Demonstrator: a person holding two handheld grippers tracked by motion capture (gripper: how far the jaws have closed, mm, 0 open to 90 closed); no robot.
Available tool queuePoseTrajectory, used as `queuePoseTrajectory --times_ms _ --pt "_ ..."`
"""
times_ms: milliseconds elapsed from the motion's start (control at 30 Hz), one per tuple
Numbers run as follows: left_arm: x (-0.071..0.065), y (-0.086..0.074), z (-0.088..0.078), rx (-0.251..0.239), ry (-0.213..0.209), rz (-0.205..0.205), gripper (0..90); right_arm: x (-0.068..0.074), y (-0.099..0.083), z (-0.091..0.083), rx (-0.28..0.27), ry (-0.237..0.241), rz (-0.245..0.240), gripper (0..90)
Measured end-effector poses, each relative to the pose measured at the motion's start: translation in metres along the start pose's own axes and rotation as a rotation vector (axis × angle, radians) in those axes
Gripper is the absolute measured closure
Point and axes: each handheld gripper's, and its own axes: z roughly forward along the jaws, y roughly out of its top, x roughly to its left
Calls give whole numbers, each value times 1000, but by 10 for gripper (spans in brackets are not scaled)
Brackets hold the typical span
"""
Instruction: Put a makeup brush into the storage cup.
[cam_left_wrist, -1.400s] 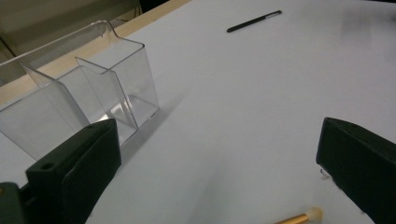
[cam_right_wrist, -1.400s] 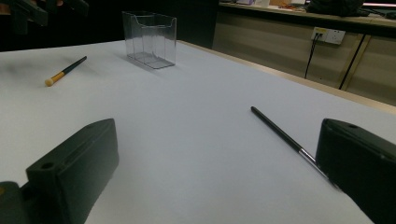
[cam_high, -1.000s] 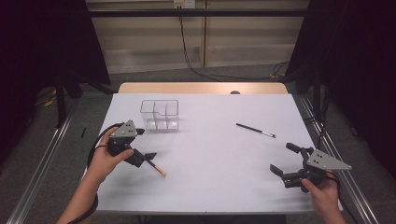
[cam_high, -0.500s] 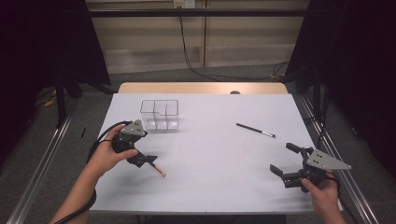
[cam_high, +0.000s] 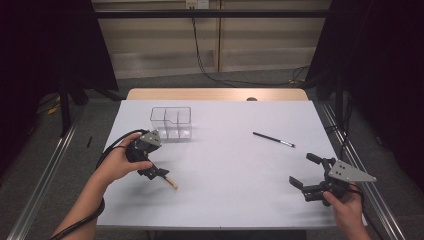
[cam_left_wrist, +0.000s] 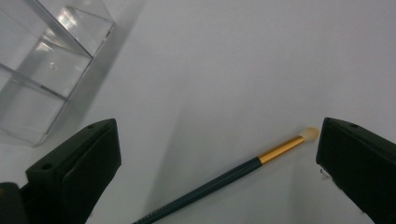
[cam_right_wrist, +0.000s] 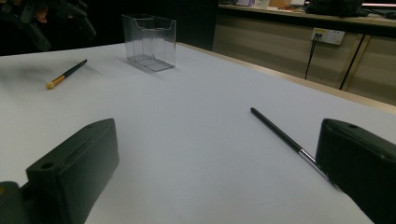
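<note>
A makeup brush (cam_left_wrist: 219, 179) with a dark teal handle, gold ferrule and cream tip lies flat on the white table (cam_high: 230, 165). My left gripper (cam_left_wrist: 217, 128) hangs over it, open, with the brush between the wide-apart jaws and touching neither. From above, the left gripper (cam_high: 152, 167) sits just left of the brush (cam_high: 170, 182). A thin black pen (cam_high: 273, 139) lies at the right middle. My right gripper (cam_high: 306, 170) is open near the front right, holding nothing; its view shows the pen (cam_right_wrist: 280, 135) ahead, close to the right jaw.
A clear plastic organizer (cam_high: 171, 122) with dividers stands at the back left, just beyond the left gripper, and shows as a clear box (cam_left_wrist: 42, 70) at that view's upper left. A wooden strip (cam_high: 215, 94) edges the table's far side.
The left hand and its gripper have shifted slightly right, toward the brush and organizer. The brush, pen and right gripper stay where they were.
</note>
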Motion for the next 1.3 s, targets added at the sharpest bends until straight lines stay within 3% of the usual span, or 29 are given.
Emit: queuePoseTrajectory --times_ms 200,667,967,1300 --pt "1 5 2 91 -11 26 0 0 0 0 0 0 -5 0" --pt "1 10 8 181 -23 63 0 0 0 0 1 3 -4 0" --pt "1 8 15 180 -23 51 4 -1 0 0 0 1 -4 0" --pt "-5 4 22 202 -45 82 9 0 0 1 -1 2 -4 0"
